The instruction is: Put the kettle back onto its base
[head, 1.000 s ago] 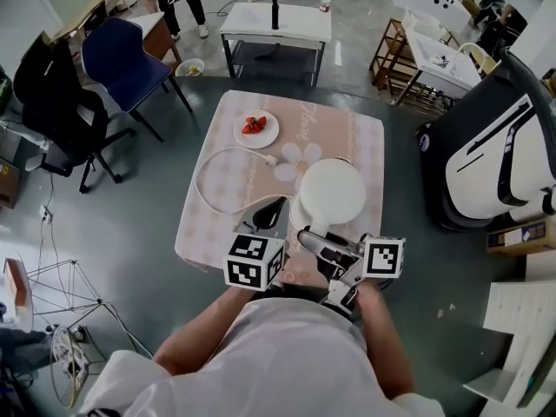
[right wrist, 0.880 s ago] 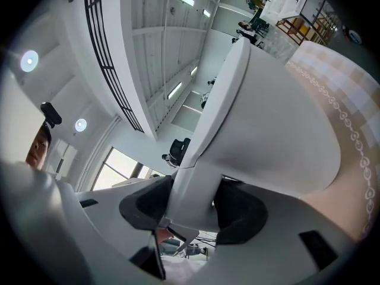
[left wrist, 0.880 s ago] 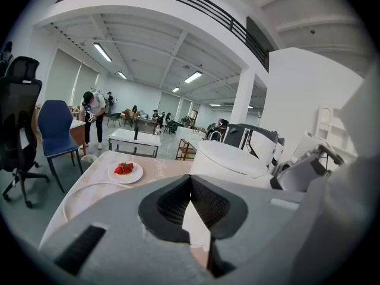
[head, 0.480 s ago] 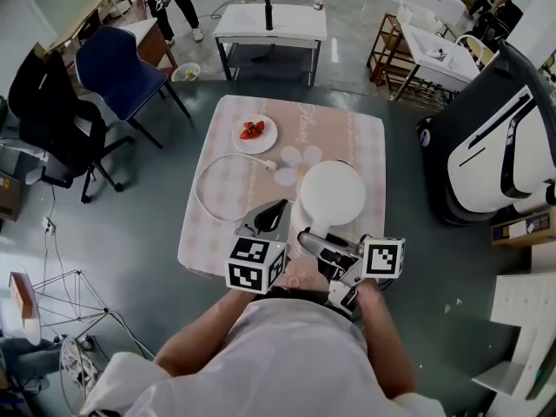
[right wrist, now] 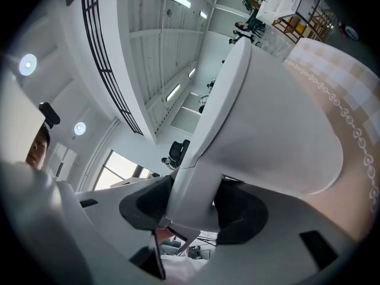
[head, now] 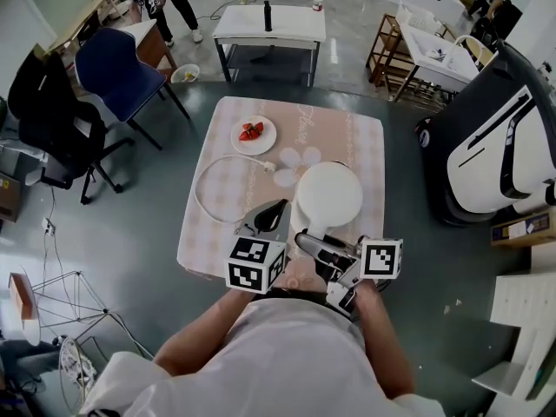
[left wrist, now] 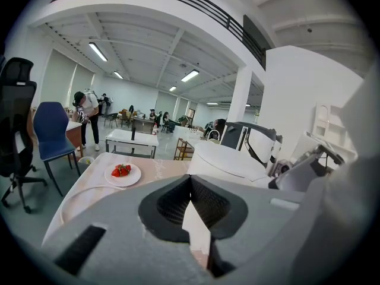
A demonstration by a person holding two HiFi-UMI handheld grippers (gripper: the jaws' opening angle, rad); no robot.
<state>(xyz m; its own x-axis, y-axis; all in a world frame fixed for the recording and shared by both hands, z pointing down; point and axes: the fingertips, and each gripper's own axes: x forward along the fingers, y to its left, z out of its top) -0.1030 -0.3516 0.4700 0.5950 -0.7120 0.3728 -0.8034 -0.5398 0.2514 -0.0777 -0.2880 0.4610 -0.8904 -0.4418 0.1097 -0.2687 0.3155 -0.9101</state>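
The white kettle [head: 328, 194] is over the near right part of the pink checked table [head: 360, 142]. My right gripper [head: 314, 243] is shut on its handle [right wrist: 196, 177], which fills the space between the dark pads. The kettle's body [right wrist: 279, 117] takes up most of the right gripper view. My left gripper [head: 268, 215] sits just left of the kettle at the table's front edge, jaws shut with nothing held [left wrist: 190, 180]. A white power cord [head: 207, 185] loops across the cloth and runs in under the left gripper. I cannot make out the base.
A plate of strawberries [head: 254, 133] sits at the far left of the table, with the cord's plug [head: 270, 164] near it. A blue chair [head: 117, 63] and a black office chair [head: 52, 111] stand to the left. A large white machine [head: 504, 146] is on the right.
My left gripper's jaws have moved slightly forward over the table edge beside the kettle. The kettle and right gripper have hardly shifted.
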